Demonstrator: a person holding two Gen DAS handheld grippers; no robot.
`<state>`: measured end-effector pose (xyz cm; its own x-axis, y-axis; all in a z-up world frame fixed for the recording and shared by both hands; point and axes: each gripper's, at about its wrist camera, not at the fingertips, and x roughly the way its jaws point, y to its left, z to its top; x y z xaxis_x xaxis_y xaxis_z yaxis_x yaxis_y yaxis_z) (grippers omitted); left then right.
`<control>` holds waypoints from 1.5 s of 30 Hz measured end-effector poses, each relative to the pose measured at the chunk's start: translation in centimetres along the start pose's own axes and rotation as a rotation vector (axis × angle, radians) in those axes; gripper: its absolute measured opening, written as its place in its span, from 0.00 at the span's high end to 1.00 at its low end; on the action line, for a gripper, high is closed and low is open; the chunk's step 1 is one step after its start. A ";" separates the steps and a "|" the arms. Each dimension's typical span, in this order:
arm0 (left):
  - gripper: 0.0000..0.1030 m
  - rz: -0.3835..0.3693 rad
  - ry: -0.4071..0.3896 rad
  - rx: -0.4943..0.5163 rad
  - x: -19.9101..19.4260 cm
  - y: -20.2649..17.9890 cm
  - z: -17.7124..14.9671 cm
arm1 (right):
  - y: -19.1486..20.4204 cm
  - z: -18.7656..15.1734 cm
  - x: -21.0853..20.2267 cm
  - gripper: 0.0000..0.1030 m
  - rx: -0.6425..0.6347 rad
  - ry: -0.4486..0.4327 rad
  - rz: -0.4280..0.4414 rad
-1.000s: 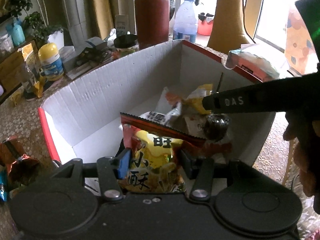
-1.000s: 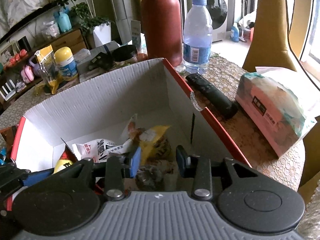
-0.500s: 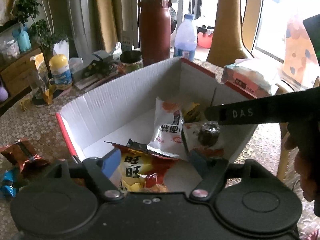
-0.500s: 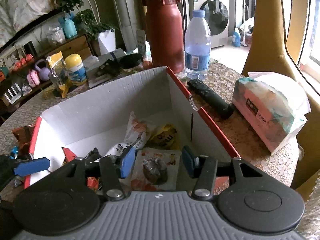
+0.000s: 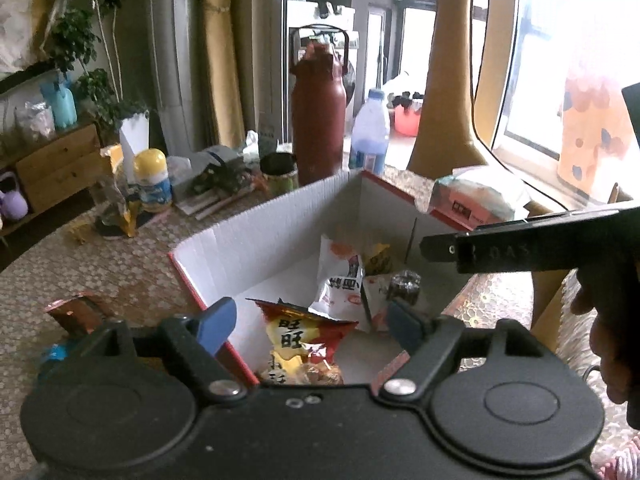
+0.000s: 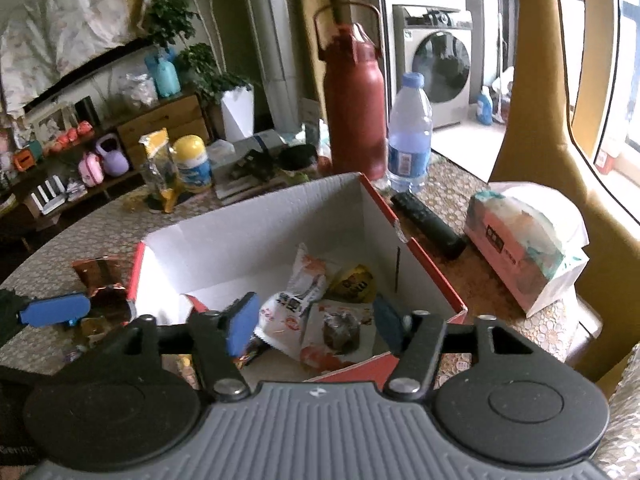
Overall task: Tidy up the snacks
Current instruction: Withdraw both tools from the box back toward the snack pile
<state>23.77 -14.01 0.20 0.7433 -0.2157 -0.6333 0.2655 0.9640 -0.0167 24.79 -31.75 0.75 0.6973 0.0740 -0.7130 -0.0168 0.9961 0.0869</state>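
A white cardboard box with a red outside (image 5: 272, 236) (image 6: 248, 248) stands on the table and holds several snack packs. A red and yellow chip bag (image 5: 304, 344) lies at its near end, a white pack (image 5: 340, 284) (image 6: 292, 300) and a pack with a dark cake (image 6: 340, 328) lie further in. My left gripper (image 5: 310, 320) is open and empty above the box's near edge. My right gripper (image 6: 312, 324) is open and empty above the box. A copper snack pack (image 5: 76, 312) (image 6: 100, 276) lies on the table left of the box.
A dark red flask (image 6: 352, 116), a water bottle (image 6: 408, 136), a remote (image 6: 428, 224) and a tissue pack (image 6: 524, 244) stand behind and right of the box. A yellow-lidded jar (image 5: 152, 180) and clutter sit at the back left.
My left gripper has opened, let the chip bag drop into the box, and risen. My right gripper has opened, let go of the dark cake pack, and pulled up and back.
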 end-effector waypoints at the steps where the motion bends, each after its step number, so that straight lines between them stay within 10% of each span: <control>1: 0.21 0.000 -0.008 -0.001 -0.5 0.1 0.0 | 0.3 0.0 -0.4 0.34 -0.007 -0.006 0.003; 45: 0.00 0.211 -0.136 -0.195 -12.8 15.9 -7.4 | 16.2 -5.7 -4.8 0.17 -0.161 0.017 0.326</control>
<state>13.94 5.22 2.33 0.8481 -0.0140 -0.5297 -0.0160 0.9985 -0.0520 17.03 -15.67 1.64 0.6245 0.3887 -0.6775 -0.3500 0.9147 0.2022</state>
